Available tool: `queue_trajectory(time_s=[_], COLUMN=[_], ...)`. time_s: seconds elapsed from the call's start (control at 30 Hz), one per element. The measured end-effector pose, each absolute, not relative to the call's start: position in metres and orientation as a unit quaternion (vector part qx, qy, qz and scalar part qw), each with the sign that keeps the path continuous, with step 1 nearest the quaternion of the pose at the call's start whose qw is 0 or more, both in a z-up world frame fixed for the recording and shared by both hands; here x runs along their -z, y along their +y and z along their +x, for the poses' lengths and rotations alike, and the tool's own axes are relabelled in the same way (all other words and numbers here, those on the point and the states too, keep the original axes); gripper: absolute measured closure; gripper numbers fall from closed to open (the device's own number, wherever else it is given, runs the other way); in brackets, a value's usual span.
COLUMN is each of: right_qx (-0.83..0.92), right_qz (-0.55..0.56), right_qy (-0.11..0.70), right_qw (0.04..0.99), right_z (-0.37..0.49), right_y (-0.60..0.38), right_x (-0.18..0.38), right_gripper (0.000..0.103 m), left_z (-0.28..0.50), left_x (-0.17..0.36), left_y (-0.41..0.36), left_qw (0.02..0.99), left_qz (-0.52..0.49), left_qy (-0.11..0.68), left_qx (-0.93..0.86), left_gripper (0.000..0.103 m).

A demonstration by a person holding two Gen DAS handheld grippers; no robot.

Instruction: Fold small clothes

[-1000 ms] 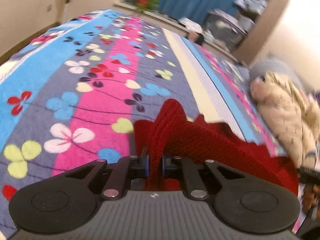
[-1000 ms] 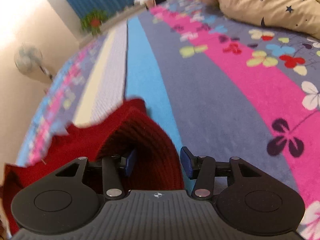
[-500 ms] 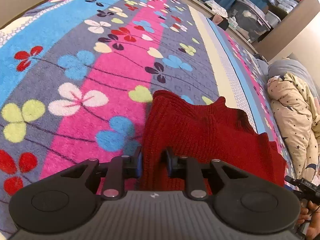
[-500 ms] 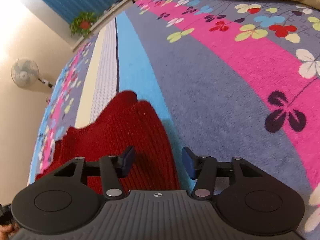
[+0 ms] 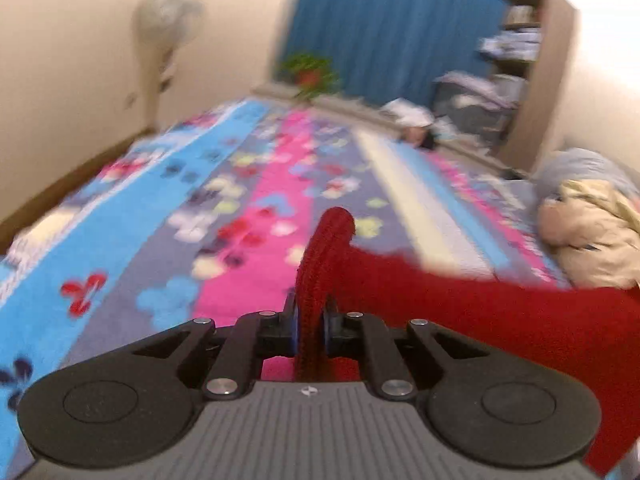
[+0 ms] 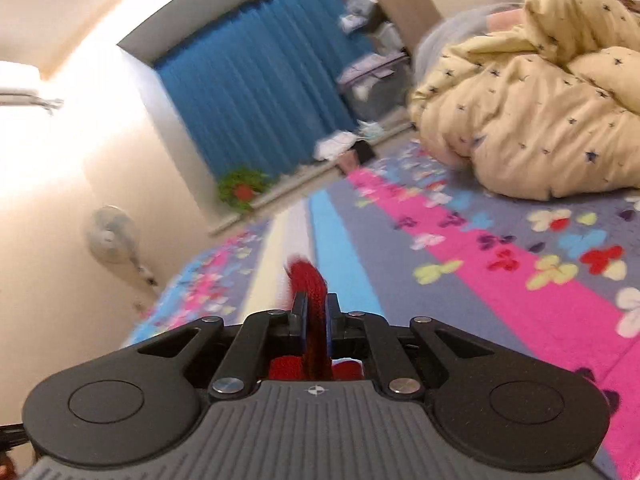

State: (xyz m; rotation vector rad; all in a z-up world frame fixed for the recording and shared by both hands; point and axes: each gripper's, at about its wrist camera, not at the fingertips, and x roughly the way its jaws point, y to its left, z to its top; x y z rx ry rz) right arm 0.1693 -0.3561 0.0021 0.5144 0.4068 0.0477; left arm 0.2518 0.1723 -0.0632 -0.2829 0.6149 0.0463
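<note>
A red knitted garment (image 5: 460,300) hangs lifted above the flowered bedspread (image 5: 168,216). My left gripper (image 5: 310,322) is shut on one edge of it, and the cloth stretches away to the right in the left wrist view. My right gripper (image 6: 316,322) is shut on another edge of the red garment (image 6: 310,280); only a narrow strip of it sticks up between the fingers there. Both views are blurred by motion.
A crumpled cream quilt with stars (image 6: 532,120) lies on the bed to the right; it also shows in the left wrist view (image 5: 592,232). A standing fan (image 6: 108,236), a potted plant (image 6: 242,188) and a blue curtain (image 6: 256,108) stand beyond the bed's far end.
My right gripper has closed on the red garment. Both grippers have risen and tilted up, lifting the garment off the bedspread.
</note>
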Motion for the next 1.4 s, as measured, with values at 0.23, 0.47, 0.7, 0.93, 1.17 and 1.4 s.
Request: queue_trajectory(time_s=[0.23,0.47,0.7,0.93,1.17,1.4], right_qx=[0.048,0.099,0.039,-0.023,-0.031,-0.022], right_qz=[0.19,0.172,0.275,0.326,0.238,0.232], right_qy=[0.363,0.266,0.324,0.423,0.475,0.493], right_qw=[0.911,0.943,0.905,0.845,0.847,0.838], right_z=[0.221,0.217,0.214,0.196,0.159,0.129], right_y=[-0.339,-0.348,-0.376,-0.364,-0.34,-0.337], right_x=[0.048,0.028,0.044,0.057,0.051,0.053], right_gripper=[0.096,0.103,0.082,0.048,0.047,0.049], left_z=[0.277,0.279,0.269,0.233,0.191,0.165], left_x=[0.099,0.094,0.09,0.09,0.093,0.099], left_y=[0.158,0.156,0.17,0.186,0.189,0.176], left_qw=[0.917,0.927,0.911,0.864,0.842,0.832], left_qz=[-0.09,-0.076,-0.125,-0.204,-0.211,-0.179], left_qy=[0.387,0.365,0.39,0.46,0.495,0.524], left_qx=[-0.034,-0.048,-0.039,0.0,0.03,0.042], left_gripper=[0.091,0.091,0.06,0.034,0.031,0.036])
